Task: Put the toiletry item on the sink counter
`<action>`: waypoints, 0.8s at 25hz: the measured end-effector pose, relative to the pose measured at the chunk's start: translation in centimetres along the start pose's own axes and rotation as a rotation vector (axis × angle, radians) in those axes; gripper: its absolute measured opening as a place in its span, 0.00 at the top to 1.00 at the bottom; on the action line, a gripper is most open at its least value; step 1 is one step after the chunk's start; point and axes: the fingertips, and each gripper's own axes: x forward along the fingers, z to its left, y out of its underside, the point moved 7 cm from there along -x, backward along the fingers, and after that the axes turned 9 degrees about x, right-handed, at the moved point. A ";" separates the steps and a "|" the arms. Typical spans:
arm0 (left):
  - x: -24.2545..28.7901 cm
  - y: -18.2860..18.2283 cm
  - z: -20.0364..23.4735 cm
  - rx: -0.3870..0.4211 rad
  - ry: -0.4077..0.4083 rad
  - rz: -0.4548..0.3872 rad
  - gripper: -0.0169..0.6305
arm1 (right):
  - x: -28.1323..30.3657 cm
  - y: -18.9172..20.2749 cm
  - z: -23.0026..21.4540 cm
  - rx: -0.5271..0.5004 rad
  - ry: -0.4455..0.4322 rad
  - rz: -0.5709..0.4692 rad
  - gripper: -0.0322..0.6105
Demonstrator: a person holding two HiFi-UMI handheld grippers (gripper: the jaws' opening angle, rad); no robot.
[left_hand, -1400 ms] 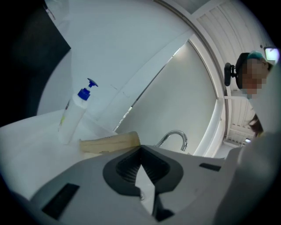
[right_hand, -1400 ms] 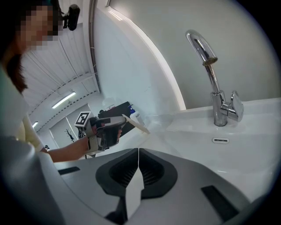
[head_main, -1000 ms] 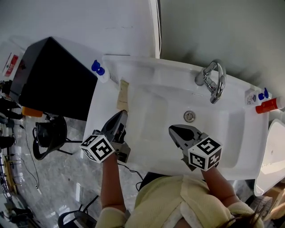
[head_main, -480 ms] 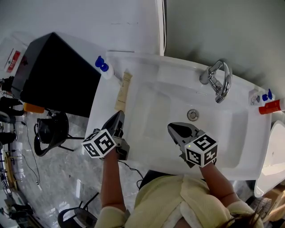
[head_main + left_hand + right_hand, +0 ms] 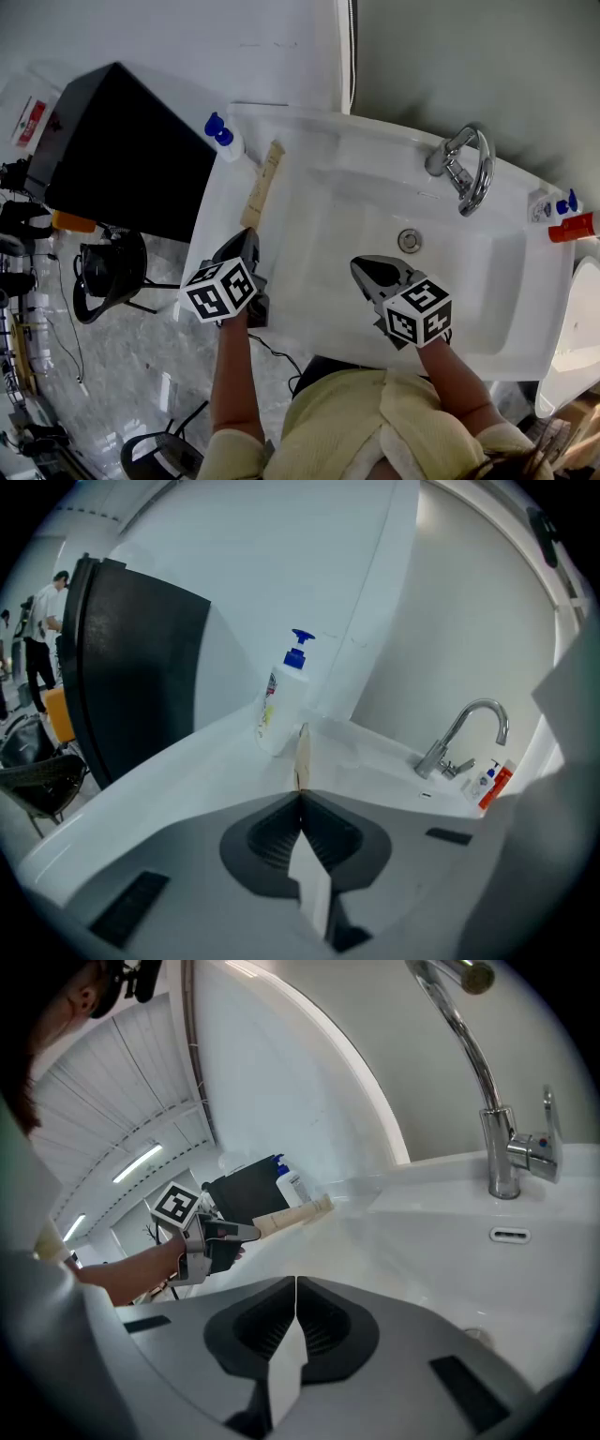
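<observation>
The toiletry item is a beige tube lying flat on the white sink counter, along the left rim of the basin. My left gripper sits just behind the tube's near end, jaws shut with nothing between them. In the left gripper view the tube lies straight ahead of the shut left gripper. My right gripper hovers over the basin, shut and empty. In the right gripper view the tube rests beyond the left gripper, and the right gripper is shut.
A blue-pump bottle stands at the counter's back left corner, close to the tube's far end. The chrome faucet is at the back, the drain below it. A red bottle stands far right. A black box lies left.
The left gripper has drawn back a little toward the person, so more of the tube shows ahead of it. The right gripper has hardly moved.
</observation>
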 end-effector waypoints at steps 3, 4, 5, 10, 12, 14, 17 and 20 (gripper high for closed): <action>0.3 0.1 0.4 0.007 -0.042 0.016 0.92 | 0.4 0.3 -0.1 0.001 0.002 0.014 0.91; 0.4 0.1 0.5 0.009 -0.058 0.024 0.92 | 0.4 0.3 -0.1 0.003 0.003 0.017 0.91; 0.4 0.2 0.7 0.011 -0.071 0.033 0.92 | 0.5 0.4 -0.1 0.004 0.003 0.018 0.91; 0.8 0.5 1.2 0.011 -0.112 0.065 0.92 | 0.4 0.5 -0.1 0.004 0.003 0.018 0.91; 0.8 0.5 1.3 0.017 -0.130 0.070 0.92 | 0.4 0.5 -0.1 0.003 0.003 0.017 0.91; 0.7 0.6 1.2 0.030 -0.141 0.068 0.92 | 0.4 0.6 0.1 0.001 0.000 0.019 0.91; 0.6 0.6 1.2 0.043 -0.165 0.055 0.91 | 0.2 0.5 0.3 -0.003 -0.007 0.018 0.91; 0.5 0.6 1.1 0.038 -0.174 0.043 0.69 | 0.0 0.4 0.5 -0.009 -0.008 0.015 0.91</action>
